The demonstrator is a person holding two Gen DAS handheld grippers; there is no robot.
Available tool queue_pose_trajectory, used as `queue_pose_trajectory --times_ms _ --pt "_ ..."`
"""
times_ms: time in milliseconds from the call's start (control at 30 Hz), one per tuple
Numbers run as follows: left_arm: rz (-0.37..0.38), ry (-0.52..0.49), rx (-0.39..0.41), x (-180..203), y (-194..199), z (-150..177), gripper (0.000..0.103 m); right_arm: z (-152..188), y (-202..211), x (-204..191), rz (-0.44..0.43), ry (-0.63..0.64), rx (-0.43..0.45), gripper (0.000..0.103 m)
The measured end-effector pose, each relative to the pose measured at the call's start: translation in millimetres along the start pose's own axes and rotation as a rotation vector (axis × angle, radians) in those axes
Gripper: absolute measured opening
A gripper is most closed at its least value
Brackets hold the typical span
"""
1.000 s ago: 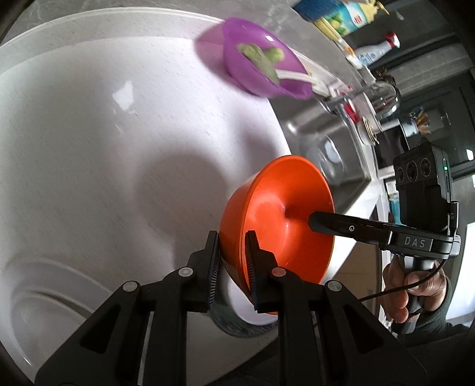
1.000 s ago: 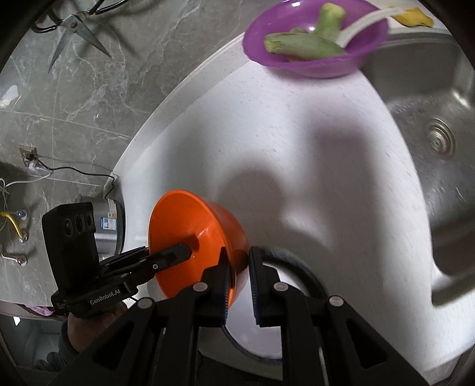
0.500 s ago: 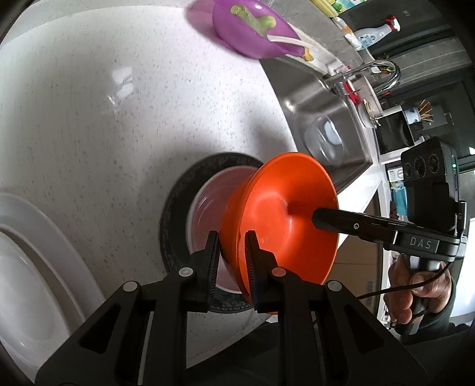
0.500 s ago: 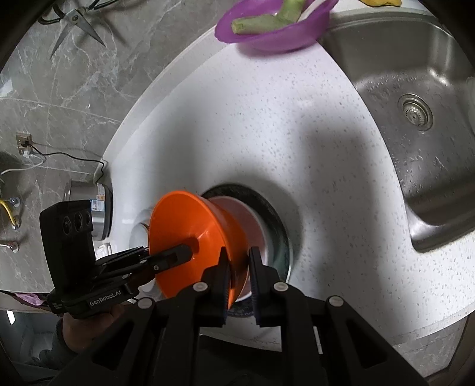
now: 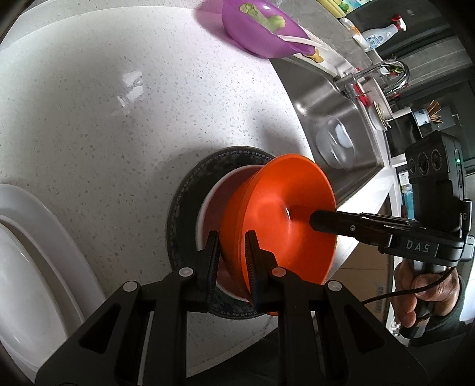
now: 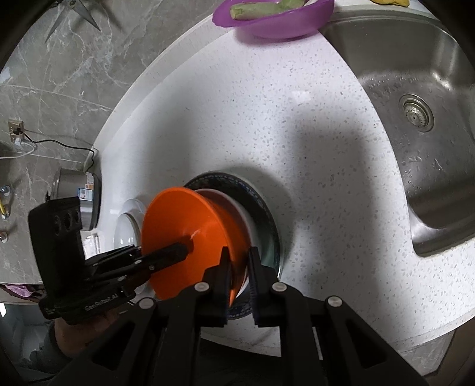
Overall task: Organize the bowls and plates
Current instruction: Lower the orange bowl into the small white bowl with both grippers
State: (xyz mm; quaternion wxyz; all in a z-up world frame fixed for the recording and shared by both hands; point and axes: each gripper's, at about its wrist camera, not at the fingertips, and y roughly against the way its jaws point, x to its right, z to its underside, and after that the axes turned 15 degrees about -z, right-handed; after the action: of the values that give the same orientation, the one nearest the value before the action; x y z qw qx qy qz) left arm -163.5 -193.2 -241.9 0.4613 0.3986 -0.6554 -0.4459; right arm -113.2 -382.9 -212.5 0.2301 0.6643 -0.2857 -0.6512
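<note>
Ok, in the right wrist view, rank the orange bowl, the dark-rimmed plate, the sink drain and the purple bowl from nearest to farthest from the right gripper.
1. Orange bowl: its rim sits between the right gripper fingers.
2. Dark-rimmed plate: directly beneath the bowl, just ahead.
3. Sink drain: off to the right, in the basin.
4. Purple bowl: far end of the counter, by the sink corner.

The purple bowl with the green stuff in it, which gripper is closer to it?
Neither is clearly closer. The left gripper and right gripper both clamp opposite rims of the orange bowl, far across the counter from the purple bowl.
</note>
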Motion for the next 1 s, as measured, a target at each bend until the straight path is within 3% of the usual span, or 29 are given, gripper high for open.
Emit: queue_pose_trajectory --times_ms 500,667,733,1000 --pt "-0.013 -0.01 0.035 12 6 -10 0.021 1 -9 -5 0.071 0.014 -0.013 0.011" --pt "-0.034 -0.049 0.06 21 11 -10 0.031 1 -13 -7 0.099 0.027 -0.023 0.01" --pt "-0.025 -0.065 0.069 25 12 -9 0.043 1 -14 -8 0.109 0.034 -0.027 0.01" --pt "-0.016 -0.128 0.085 38 9 -12 0.066 0 -16 -14 0.129 0.055 -0.033 0.01"
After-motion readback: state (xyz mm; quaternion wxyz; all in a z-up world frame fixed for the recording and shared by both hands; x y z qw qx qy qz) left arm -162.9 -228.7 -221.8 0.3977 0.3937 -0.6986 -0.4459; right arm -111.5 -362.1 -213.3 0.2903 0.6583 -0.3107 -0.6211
